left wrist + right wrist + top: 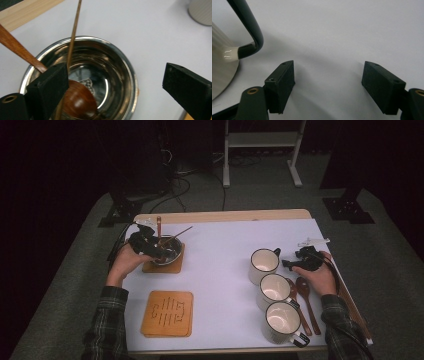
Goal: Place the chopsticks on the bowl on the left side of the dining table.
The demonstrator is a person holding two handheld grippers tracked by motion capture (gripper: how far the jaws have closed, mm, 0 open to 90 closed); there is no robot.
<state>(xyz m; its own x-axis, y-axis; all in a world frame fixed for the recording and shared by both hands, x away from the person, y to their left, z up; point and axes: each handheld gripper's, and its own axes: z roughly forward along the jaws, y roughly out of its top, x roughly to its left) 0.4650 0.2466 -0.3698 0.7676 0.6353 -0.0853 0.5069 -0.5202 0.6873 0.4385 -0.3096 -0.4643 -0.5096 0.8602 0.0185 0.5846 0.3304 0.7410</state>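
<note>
The left gripper (113, 85) hangs with its jaws wide apart and empty over the steel bowl (120, 62), partly cut off, which holds a wooden spoon (77, 100) and a thin stick (72, 37), while the right gripper (328, 82), also empty and spread, rests beside the farthest mug (263, 265).

Three white mugs (274, 290) and two wooden spoons (302, 300) sit beside the right tongs; a wooden coaster (167, 313) lies below the left tongs.
</note>
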